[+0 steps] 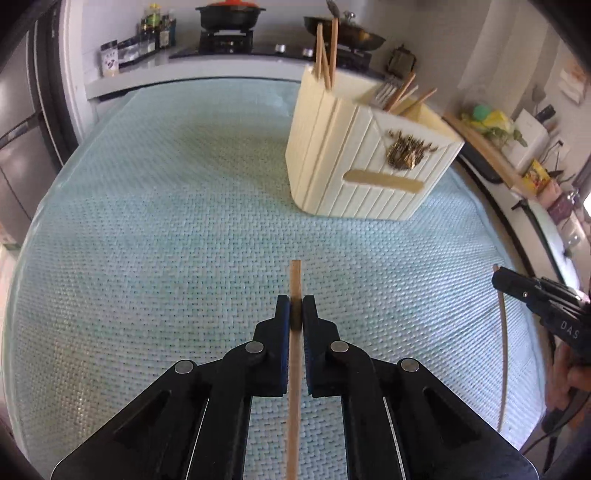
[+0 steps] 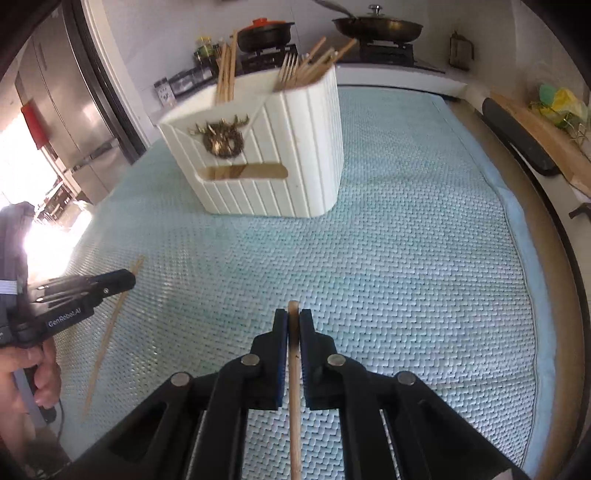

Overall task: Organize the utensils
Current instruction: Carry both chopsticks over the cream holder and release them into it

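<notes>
A cream ribbed utensil holder [image 1: 364,162] [image 2: 266,155] stands on the woven mat, with several wooden chopsticks and forks [image 2: 286,70] sticking out of its compartments. My left gripper [image 1: 295,302] is shut on a wooden chopstick [image 1: 294,387] that runs back between its fingers, above the mat. My right gripper [image 2: 293,317] is shut on another wooden chopstick [image 2: 294,398] in the same way. Each gripper also shows in the other's view: the right one [image 1: 496,277] at the far right, the left one [image 2: 131,277] at the far left, both in front of the holder.
A pale green woven mat [image 1: 166,229] [image 2: 406,258] covers the round table. Behind it is a counter with a gas stove, a black pot with a red lid [image 1: 229,13] and a pan [image 2: 376,24]. A fridge [image 2: 62,99] stands at the left. Clutter lies on the right counter.
</notes>
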Available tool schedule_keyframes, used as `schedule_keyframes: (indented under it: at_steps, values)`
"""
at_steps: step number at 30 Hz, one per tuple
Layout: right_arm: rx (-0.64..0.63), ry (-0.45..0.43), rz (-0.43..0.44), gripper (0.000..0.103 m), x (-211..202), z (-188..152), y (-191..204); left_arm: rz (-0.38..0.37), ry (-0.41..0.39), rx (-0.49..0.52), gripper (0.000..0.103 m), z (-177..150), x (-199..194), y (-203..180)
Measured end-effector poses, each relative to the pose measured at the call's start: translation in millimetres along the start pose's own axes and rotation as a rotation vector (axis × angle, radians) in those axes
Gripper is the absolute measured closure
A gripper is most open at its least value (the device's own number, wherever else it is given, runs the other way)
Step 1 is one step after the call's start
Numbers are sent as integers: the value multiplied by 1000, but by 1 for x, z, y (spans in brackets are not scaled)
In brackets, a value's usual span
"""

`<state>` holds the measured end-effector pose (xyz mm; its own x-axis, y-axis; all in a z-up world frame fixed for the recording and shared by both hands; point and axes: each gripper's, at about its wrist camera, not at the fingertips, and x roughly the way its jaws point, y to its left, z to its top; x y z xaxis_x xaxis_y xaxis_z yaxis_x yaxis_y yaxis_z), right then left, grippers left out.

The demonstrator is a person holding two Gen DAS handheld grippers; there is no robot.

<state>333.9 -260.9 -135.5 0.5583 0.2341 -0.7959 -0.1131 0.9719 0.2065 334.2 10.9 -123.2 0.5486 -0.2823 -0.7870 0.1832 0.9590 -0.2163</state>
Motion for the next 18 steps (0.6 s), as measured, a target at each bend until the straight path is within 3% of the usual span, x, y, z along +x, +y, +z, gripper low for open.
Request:
schedule_keyframes:
  at_steps: [9,15,18]
  values:
    - [-50,-288,55,97,-120,-2,34,-100,-244,31,99,4,-113,-16]
    - [-106,-445,12,97,-166,-16,64,-161,-364,1,99,0,-147,-25]
    - [-117,-488,2,97,-176,-13,72,-174,-387,-6,99,0,-156,-25]
